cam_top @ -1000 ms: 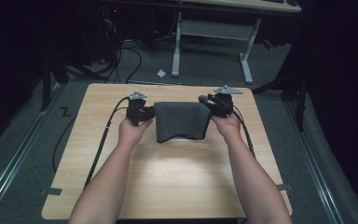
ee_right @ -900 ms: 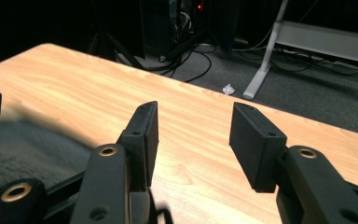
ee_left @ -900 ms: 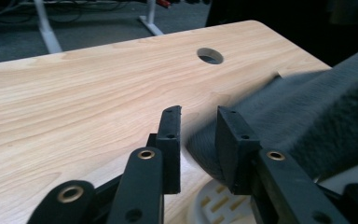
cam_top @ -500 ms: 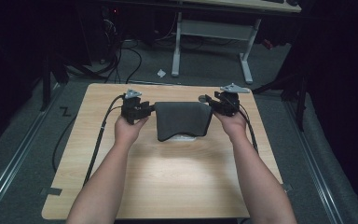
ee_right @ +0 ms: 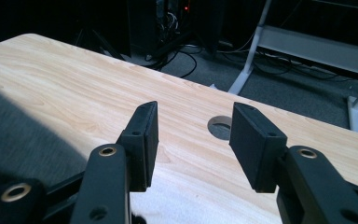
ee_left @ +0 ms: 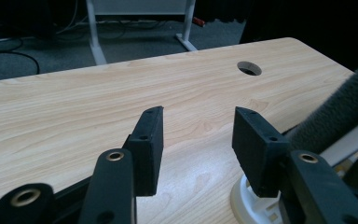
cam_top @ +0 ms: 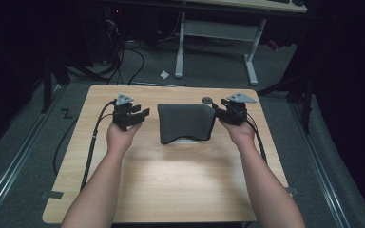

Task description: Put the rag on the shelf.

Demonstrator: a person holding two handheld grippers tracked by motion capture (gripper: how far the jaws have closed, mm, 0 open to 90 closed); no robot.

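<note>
A dark grey cloth (cam_top: 186, 122) lies draped over a white object whose base (cam_top: 188, 140) peeks out at its near edge. My left gripper (cam_top: 141, 113) hovers a short gap to the left of the cloth, open and holding nothing. In the left gripper view the jaws (ee_left: 198, 116) stand apart over bare wood, with the cloth (ee_left: 342, 105) and white base (ee_left: 248, 205) at the right. My right gripper (cam_top: 217, 109) sits at the cloth's far right corner, open. The right gripper view shows its jaws (ee_right: 193, 112) empty, with the cloth (ee_right: 23, 140) at lower left.
The wooden table (cam_top: 180, 185) has a round cable hole (cam_top: 207, 99) just behind the cloth. Cables trail off the table's left and right sides. A white desk frame (cam_top: 214, 33) stands on the grey floor beyond the far edge.
Both grippers were at the cloth's top corners. The left has moved off to the left, the right slightly right, and the cloth now rests free.
</note>
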